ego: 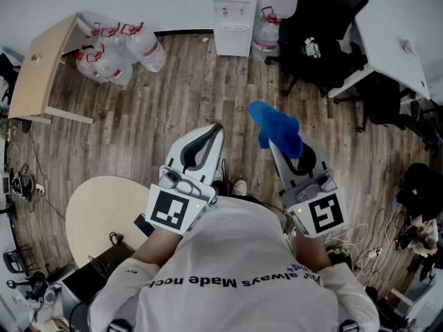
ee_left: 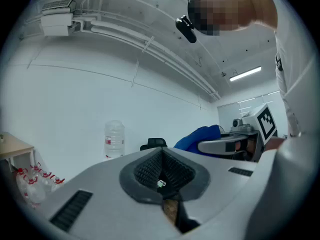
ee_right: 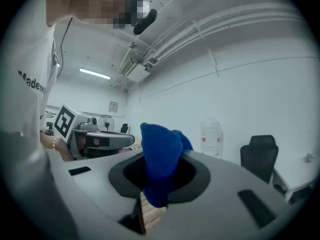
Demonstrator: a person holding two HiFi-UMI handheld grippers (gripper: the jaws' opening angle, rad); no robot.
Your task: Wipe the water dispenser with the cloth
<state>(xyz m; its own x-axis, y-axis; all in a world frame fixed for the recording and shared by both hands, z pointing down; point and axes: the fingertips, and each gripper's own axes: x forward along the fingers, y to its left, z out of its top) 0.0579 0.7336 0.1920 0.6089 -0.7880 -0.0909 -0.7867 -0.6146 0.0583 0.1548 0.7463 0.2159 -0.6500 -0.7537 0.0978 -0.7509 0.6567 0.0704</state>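
Observation:
The white water dispenser (ego: 233, 16) stands against the far wall, well ahead of both grippers. A blue cloth (ego: 275, 131) bunches out of the tip of my right gripper (ego: 277, 148), which is shut on it; the right gripper view shows the blue cloth (ee_right: 160, 164) pinched between the jaws. Beside it, my left gripper (ego: 218, 126) is held level, its jaws together with nothing in them. In the left gripper view the left gripper (ee_left: 162, 153) points at the wall, and the blue cloth (ee_left: 201, 136) shows to its right.
A large water bottle (ego: 266, 30) stands right of the dispenser. Several empty bottles (ego: 114, 47) lie by a wooden desk (ego: 41, 71) at the left. A black office chair (ego: 322, 33) and a white desk (ego: 398, 33) stand at the right, and a round table (ego: 104, 213) is at the near left.

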